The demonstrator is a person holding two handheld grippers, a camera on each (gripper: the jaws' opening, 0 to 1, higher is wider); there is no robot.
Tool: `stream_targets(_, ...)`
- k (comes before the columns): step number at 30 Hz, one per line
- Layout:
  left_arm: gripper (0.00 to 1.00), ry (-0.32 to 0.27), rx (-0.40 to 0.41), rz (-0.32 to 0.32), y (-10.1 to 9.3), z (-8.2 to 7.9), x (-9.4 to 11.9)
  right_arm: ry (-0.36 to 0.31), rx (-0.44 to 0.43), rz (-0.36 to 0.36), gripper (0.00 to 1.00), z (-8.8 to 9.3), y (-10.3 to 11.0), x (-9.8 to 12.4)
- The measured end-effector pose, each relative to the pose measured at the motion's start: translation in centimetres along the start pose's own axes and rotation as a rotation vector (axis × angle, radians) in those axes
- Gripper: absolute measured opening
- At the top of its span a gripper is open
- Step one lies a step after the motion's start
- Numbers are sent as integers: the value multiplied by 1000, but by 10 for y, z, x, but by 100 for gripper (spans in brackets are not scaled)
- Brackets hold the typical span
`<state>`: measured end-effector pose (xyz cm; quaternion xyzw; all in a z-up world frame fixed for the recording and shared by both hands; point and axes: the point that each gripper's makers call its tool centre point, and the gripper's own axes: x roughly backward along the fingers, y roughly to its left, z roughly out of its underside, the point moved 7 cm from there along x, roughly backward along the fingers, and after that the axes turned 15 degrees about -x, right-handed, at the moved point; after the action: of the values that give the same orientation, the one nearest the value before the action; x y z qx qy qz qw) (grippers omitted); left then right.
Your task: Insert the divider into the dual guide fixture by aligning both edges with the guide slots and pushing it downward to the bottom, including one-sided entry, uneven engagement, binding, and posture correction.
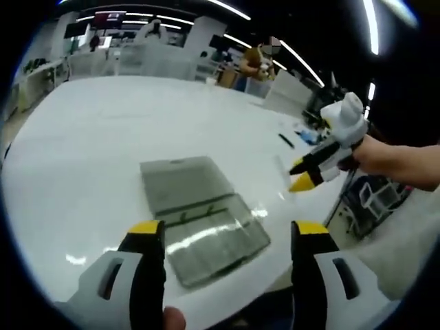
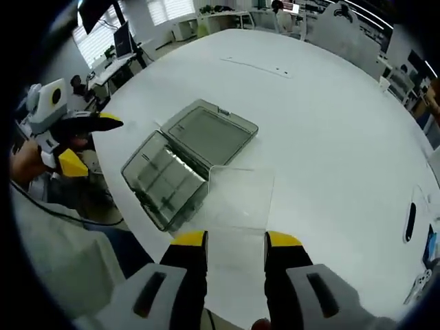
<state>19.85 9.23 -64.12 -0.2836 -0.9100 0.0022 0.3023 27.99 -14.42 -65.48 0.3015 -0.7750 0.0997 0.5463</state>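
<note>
White and glossy, the counter (image 2: 330, 130) carries our smoky open fixture (image 2: 185, 161) near its front edge. Our right gripper (image 2: 236, 240) clenches the clear divider (image 2: 237, 199); our left gripper (image 1: 229, 230) hangs released. Office desks beyond.

Clear plastic, glossy white tabletop

My right gripper (image 2: 236, 242) pinches a clear, smooth plastic divider (image 2: 237, 199); the open case (image 2: 187, 159) looks like smoky translucent plastic, and the white table (image 2: 330, 137) is glossy, catching ceiling-light glare.
</note>
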Motion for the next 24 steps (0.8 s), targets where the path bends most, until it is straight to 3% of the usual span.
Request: stream_targets(24, 56, -55, -16, 49, -13, -16, -8, -71, 106, -47, 27, -17, 41, 18)
